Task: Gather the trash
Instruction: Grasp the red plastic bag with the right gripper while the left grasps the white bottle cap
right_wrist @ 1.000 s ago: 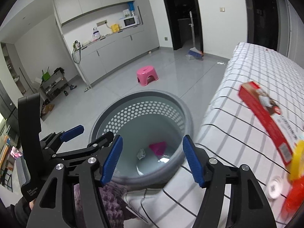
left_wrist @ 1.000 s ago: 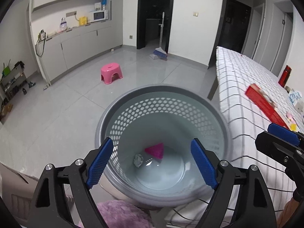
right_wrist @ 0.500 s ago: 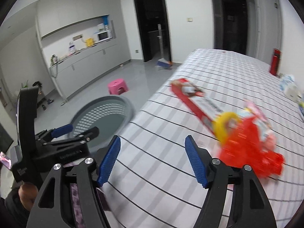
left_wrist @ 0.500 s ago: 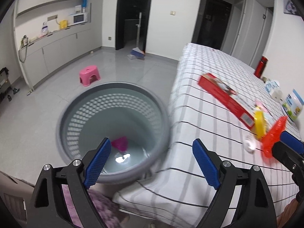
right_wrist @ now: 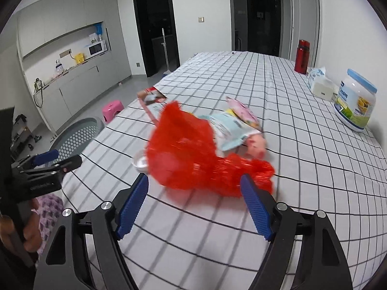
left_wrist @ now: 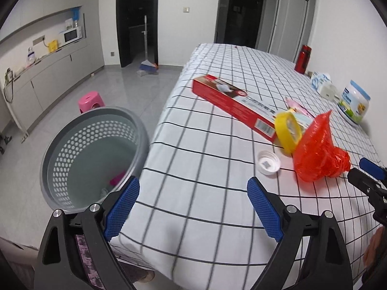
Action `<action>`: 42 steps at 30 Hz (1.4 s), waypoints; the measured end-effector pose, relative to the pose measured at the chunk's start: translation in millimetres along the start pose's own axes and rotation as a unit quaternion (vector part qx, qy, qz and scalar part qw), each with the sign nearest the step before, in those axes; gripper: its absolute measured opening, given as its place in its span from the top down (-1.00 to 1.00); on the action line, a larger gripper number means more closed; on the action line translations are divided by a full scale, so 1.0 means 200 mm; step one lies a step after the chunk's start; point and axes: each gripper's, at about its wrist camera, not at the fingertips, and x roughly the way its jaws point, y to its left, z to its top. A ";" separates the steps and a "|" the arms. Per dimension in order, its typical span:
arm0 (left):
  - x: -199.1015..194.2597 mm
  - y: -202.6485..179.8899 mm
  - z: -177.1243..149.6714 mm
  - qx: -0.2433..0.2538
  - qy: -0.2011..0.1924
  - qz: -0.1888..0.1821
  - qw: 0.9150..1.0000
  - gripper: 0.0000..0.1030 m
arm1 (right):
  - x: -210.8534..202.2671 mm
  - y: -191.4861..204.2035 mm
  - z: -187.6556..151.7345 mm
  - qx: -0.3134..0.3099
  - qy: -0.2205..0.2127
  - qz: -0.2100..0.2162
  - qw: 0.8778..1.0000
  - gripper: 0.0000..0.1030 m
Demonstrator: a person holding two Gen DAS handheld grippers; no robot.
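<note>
Trash is seen scattered across the checked table [left_wrist: 217, 145] in the left wrist view. A red plastic bag [left_wrist: 319, 149] lies at centre right, touching a yellow tape roll [left_wrist: 287, 130], with a white bottle cap [left_wrist: 268, 162] just beside them and a long red box [left_wrist: 232, 104] behind. At lower left, a grey perforated bin [left_wrist: 92, 154] stands on the floor against the table's edge; a pink scrap [left_wrist: 117, 178] is visible inside it. The left hand-held gripper [left_wrist: 193, 207] is held wide over bare cloth at the bottom of the frame, its jaws having just been opening, with nothing between them.

In the right wrist view, the red plastic bag [right_wrist: 193, 157], blurred, fills the centre of the frame, just beyond the blue pads [right_wrist: 254, 207] of the right hand-held gripper [right_wrist: 193, 205]. Its jaws are spread wide and have just been opening; nothing is gripped. Pale snack wrappers [right_wrist: 232, 125] lie behind the bag. The grey perforated bin [right_wrist: 75, 137] appears at centre left, past the table's edge. A white jar [right_wrist: 355, 104] and a red flask [right_wrist: 302, 56] stand at upper right.
</note>
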 end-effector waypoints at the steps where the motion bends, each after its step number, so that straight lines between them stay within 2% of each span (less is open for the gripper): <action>1: 0.01 -0.02 0.00 0.001 0.002 0.001 1.000 -0.72 | 0.01 -0.03 0.00 -0.003 0.002 0.003 1.000 -0.46; 9: 0.00 -0.11 0.01 0.006 0.003 0.013 1.000 -0.72 | 0.07 -0.05 0.05 -0.075 0.020 0.022 0.997 -0.46; 18: -0.01 -0.16 0.01 0.012 0.003 0.019 1.000 -0.72 | 0.18 0.04 0.14 -0.104 0.020 0.058 0.993 -0.46; 26: -0.03 -0.15 0.01 0.009 0.000 0.024 1.000 -0.72 | 0.35 0.10 0.15 -0.114 0.046 0.042 0.992 -0.45; 28: -0.03 -0.15 0.01 0.007 0.000 0.024 1.000 -0.72 | 0.37 0.10 0.13 -0.112 0.049 0.040 0.992 -0.32; 30: -0.03 -0.15 0.01 0.007 0.001 0.023 1.000 -0.72 | 0.39 0.10 0.11 -0.110 0.054 0.037 0.992 0.17; 33: -0.02 -0.15 0.01 0.009 0.003 0.023 1.000 -0.72 | 0.40 0.07 0.10 -0.097 0.058 0.042 0.993 0.46; 37: 0.00 -0.17 0.00 0.012 0.006 0.021 1.000 -0.72 | 0.35 0.04 0.09 -0.080 0.044 0.048 0.995 0.64; 42: 0.03 -0.23 0.00 0.019 0.008 0.013 1.000 -0.72 | 0.20 -0.03 0.10 -0.037 0.003 0.055 0.998 0.66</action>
